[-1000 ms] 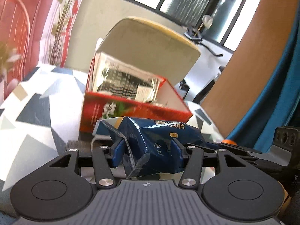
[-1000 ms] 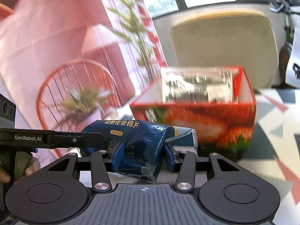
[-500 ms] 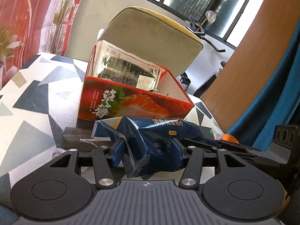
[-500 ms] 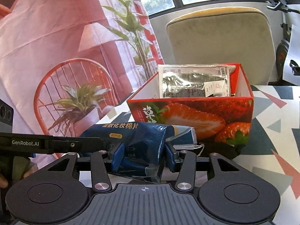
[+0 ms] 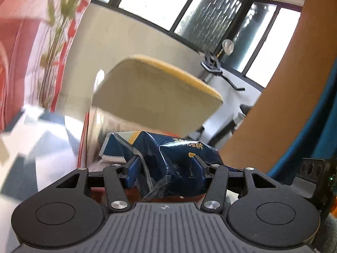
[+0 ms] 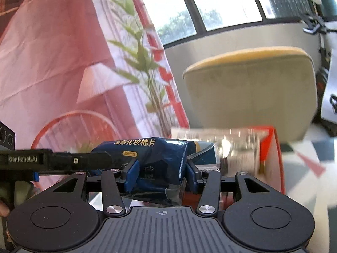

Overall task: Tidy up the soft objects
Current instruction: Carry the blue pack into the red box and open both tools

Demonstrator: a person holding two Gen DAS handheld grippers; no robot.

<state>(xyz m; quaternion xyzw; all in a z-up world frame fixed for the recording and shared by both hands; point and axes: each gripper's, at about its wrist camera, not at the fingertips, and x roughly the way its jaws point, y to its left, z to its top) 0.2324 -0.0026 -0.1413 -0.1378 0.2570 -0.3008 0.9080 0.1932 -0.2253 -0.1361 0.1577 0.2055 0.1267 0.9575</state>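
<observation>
1. The red cardboard box printed with strawberries (image 6: 271,160) is the landmark and, by my reading, the goal. Only its far right wall and corner show sharply in the right wrist view; in the left wrist view it is a blurred red edge (image 5: 83,147) at the left. It stands on a table with a grey, white and red geometric pattern (image 6: 311,154).

2. A beige upholstered chair back with a yellow top edge (image 6: 250,90) rises behind the box, beyond the table.

3. A clear crinkly plastic packet (image 6: 231,147) stands upright inside the box against its back wall, motion-blurred.

4. The dark blue soft plastic pack of cotton pads with gold lettering (image 6: 155,158) hangs in front of the box at about rim height, carried between both tools. It looks to be above the table and not yet inside the box.

5. The left gripper (image 5: 166,164) is clamped on one end of the pack, its blue pads pressing visibly into the film.

6. The right gripper (image 6: 162,170) is clamped on the other end, the pack creased between its pads; the left tool's black arm reaches in from the left beside it.

7. To do this step well, I would judge: keep both grips firm and both hands level so the slack pack does not twist, carry it clear over the box's near rim, lower it in front of the upright packet without knocking that over, then release both ends together.
</observation>
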